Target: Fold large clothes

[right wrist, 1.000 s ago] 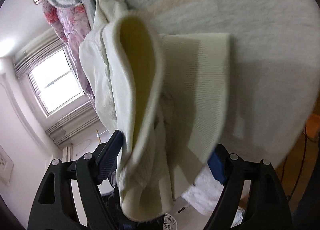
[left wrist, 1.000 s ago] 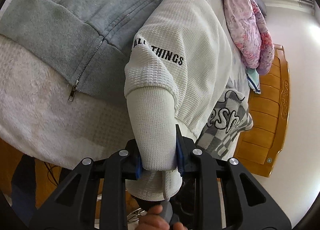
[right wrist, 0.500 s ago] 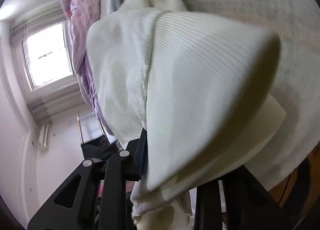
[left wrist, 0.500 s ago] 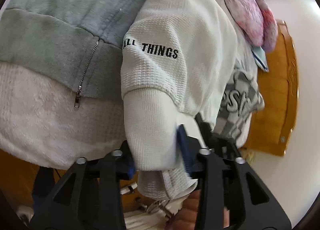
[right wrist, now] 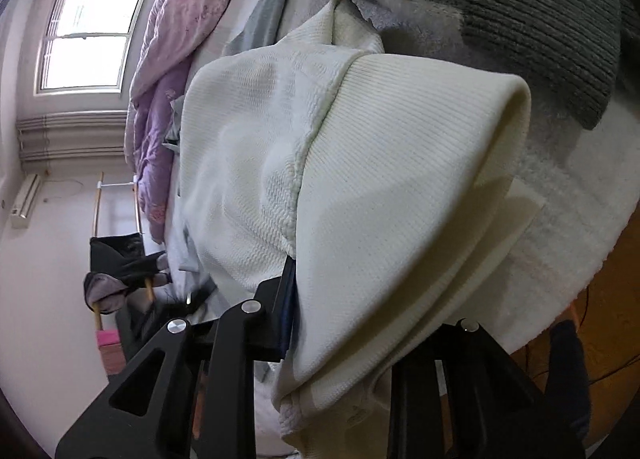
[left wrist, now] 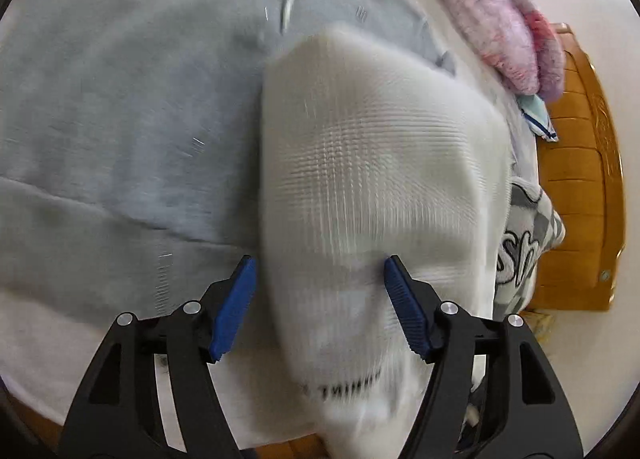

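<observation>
Daylight from a window [right wrist: 86, 37] falls on a bed covered with a fluffy white blanket [left wrist: 52, 323], and the wooden bed frame [left wrist: 580, 195] shows at the right of my left view. On the blanket I see a grey zip hoodie [left wrist: 120, 107] spread flat, a pink and purple quilt [right wrist: 176, 39] bunched along the far side, and a grey-and-white checked sweater [left wrist: 528, 243] past the white one. My left gripper [left wrist: 318, 307] has just been opening; its blue pads [left wrist: 234, 311] stand apart on either side of the white sweater [left wrist: 368, 179], which lies partly over the hoodie, and I see no pad pressing on it. My right gripper [right wrist: 340, 319] is clamped on the sweater's ribbed hem [right wrist: 400, 199], lifting it in a fold above the blanket.
</observation>
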